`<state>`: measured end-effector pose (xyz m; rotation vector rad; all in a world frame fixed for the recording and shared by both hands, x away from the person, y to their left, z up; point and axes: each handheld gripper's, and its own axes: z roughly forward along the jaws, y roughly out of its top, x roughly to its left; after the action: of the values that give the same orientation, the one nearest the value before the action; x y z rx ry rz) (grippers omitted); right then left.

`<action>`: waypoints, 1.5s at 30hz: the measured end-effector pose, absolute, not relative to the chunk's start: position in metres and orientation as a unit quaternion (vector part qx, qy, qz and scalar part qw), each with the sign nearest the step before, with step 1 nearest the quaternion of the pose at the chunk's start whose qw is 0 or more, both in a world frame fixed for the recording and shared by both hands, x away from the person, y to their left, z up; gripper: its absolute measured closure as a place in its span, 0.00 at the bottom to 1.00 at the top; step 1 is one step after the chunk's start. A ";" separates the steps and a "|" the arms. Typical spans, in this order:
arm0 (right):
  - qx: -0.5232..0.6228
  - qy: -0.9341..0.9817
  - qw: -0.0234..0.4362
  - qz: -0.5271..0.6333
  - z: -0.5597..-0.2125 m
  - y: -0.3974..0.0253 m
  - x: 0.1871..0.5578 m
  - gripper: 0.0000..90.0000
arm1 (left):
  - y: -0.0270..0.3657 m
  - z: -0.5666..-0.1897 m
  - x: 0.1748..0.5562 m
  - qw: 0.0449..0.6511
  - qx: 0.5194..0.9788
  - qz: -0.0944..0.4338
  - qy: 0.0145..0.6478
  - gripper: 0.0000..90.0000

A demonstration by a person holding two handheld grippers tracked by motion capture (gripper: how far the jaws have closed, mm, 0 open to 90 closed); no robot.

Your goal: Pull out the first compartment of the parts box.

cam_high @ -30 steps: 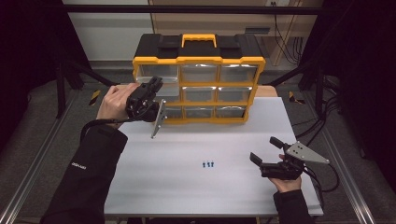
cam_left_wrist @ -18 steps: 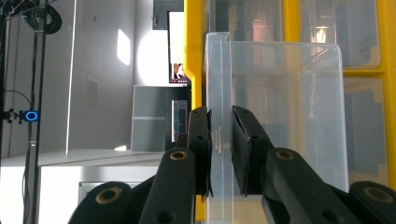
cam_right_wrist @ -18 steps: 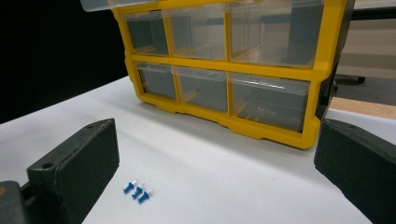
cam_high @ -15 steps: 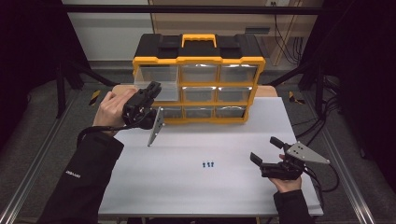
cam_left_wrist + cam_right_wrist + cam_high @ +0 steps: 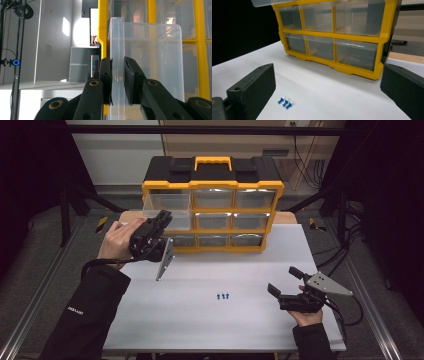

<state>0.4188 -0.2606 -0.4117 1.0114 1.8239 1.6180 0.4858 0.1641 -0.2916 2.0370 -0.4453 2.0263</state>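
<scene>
At cabinet [image 5: 212, 205] | left hand-held gripper [image 5: 117, 82] clamps pulled-out clear drawer [image 5: 150, 57] | right hand-held gripper [image 5: 286, 287] agape

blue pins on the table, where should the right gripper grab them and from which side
Grip the blue pins across their blue heads, coming straight down from above. They lie flat and close together on the bare white table, so a side approach gets no purchase. The right gripper is open and near them.
</scene>
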 end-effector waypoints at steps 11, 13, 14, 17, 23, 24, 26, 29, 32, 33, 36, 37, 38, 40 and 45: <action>0.372 0.668 0.246 0.596 -0.411 -0.260 0.419 0.01 | 0.164 -0.286 0.481 0.144 0.716 0.673 -0.119 0.59; 0.372 0.668 0.247 0.595 -0.411 -0.261 0.419 0.01 | 0.165 -0.284 0.480 0.163 0.720 0.666 -0.106 0.52; 0.372 0.668 0.247 0.595 -0.411 -0.261 0.419 0.01 | 0.165 -0.283 0.479 0.169 0.720 0.666 -0.101 0.48; 0.372 0.668 0.247 0.596 -0.411 -0.260 0.419 0.01 | 0.166 -0.280 0.476 0.196 0.728 0.652 -0.081 0.38; 0.375 0.666 0.246 0.596 -0.411 -0.261 0.418 0.01 | 0.169 -0.276 0.472 0.240 0.743 0.624 -0.036 0.23; 0.374 0.666 0.246 0.596 -0.411 -0.261 0.418 0.01 | 0.170 -0.275 0.472 0.248 0.745 0.618 -0.031 0.23; 0.373 0.666 0.246 0.597 -0.411 -0.261 0.418 0.01 | 0.172 -0.274 0.471 0.260 0.750 0.608 -0.021 0.20; 0.373 0.666 0.246 0.597 -0.411 -0.261 0.418 0.01 | 0.176 -0.274 0.468 0.285 0.749 0.598 -0.003 0.16; 0.375 0.666 0.247 0.596 -0.411 -0.261 0.418 0.01 | 0.179 -0.273 0.467 0.305 0.751 0.586 0.013 0.15; 0.375 0.666 0.247 0.596 -0.411 -0.261 0.418 0.01 | 0.181 -0.273 0.466 0.314 0.751 0.581 0.020 0.15; 0.372 0.666 0.247 0.598 -0.411 -0.261 0.418 0.01 | 0.185 -0.273 0.464 0.354 0.744 0.565 0.048 0.14; 0.373 0.665 0.247 0.598 -0.411 -0.261 0.418 0.01 | 0.187 -0.273 0.463 0.364 0.742 0.561 0.054 0.13; 0.371 0.666 0.249 0.598 -0.411 -0.261 0.418 0.01 | 0.189 -0.273 0.462 0.372 0.740 0.557 0.063 0.13; 0.376 0.666 0.247 0.595 -0.411 -0.261 0.418 0.01 | 0.193 -0.273 0.460 0.384 0.742 0.544 0.078 0.11; 0.374 0.666 0.248 0.596 -0.411 -0.261 0.418 0.01 | 0.202 -0.278 0.455 0.419 0.735 0.519 0.122 0.10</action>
<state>0.4181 -0.2611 -0.4108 1.0195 1.8158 1.6246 0.4545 0.2018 -0.2778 1.8440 0.3061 1.3009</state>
